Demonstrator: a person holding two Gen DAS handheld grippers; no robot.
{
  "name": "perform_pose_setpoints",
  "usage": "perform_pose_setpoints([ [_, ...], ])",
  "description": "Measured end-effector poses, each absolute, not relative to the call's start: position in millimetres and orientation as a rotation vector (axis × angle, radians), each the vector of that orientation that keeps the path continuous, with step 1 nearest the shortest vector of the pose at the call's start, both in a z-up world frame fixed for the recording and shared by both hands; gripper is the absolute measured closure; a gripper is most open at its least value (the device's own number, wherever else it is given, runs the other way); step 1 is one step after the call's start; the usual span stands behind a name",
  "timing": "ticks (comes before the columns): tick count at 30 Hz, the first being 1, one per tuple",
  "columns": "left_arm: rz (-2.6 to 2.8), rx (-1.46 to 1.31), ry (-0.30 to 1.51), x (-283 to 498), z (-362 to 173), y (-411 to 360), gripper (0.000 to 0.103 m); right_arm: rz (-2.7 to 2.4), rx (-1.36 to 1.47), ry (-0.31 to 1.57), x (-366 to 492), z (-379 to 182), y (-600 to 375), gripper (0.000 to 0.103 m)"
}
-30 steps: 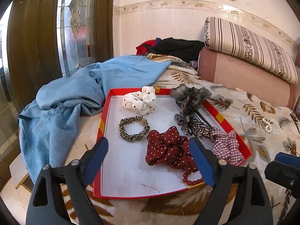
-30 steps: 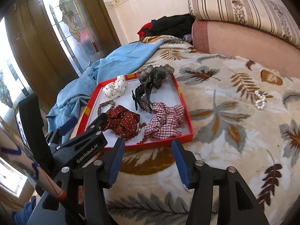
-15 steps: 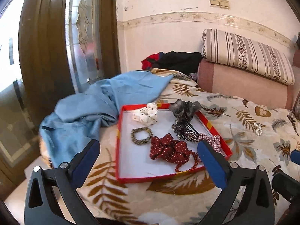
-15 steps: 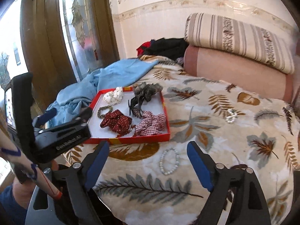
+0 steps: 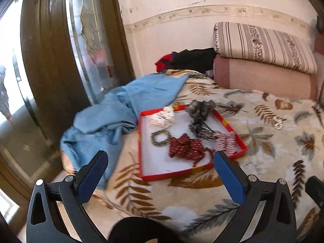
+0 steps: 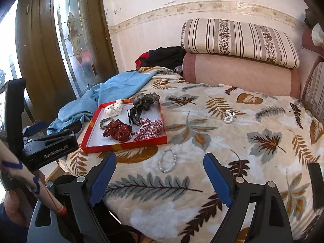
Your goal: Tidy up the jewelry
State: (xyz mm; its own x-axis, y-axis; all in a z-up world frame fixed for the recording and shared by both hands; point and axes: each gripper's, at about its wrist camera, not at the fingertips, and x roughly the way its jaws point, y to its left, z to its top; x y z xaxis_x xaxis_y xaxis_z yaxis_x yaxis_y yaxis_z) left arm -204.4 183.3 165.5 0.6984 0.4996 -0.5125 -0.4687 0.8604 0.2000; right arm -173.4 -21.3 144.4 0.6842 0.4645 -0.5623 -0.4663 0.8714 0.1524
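A red tray (image 5: 182, 175) (image 6: 125, 146) lies on the leaf-patterned bed. It holds a white scrunchie (image 6: 113, 107), a dark red dotted scrunchie (image 6: 117, 130), a checked scrunchie (image 6: 149, 129), a leopard hair tie (image 6: 105, 121) and dark hair clips (image 6: 141, 103). A pale bead bracelet (image 6: 167, 160) lies on the blanket just in front of the tray. A pearl bracelet (image 6: 229, 116) lies further right. My left gripper (image 5: 160, 174) is open and empty, held back from the bed's edge. My right gripper (image 6: 160, 175) is open and empty, near the bead bracelet.
A blue cloth (image 5: 113, 117) is heaped left of the tray. Striped and pink bolsters (image 6: 239, 60) and dark clothes (image 6: 162, 56) lie at the head of the bed. A wooden glazed door (image 5: 60, 60) stands at left. The left gripper's body (image 6: 50, 141) shows in the right wrist view.
Both grippers have pulled back and up from the tray, so more of the bed shows. The bead bracelet in front of the tray has come into view. Both stay open.
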Motion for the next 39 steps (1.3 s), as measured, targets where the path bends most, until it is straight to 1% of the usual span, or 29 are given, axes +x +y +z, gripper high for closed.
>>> perform_pose_setpoints([
  [9, 0.489, 0.034, 0.618, -202.0, 161.6, 184.0, 0.0, 0.531, -0.053, 0.597, -186.7, 148.2, -11.0, 0.012],
  [39, 0.542, -0.092, 0.666, -197.0, 138.5, 227.9, 0.0, 0.564, -0.129, 0.644, -184.5, 133.0, 15.9, 0.012],
])
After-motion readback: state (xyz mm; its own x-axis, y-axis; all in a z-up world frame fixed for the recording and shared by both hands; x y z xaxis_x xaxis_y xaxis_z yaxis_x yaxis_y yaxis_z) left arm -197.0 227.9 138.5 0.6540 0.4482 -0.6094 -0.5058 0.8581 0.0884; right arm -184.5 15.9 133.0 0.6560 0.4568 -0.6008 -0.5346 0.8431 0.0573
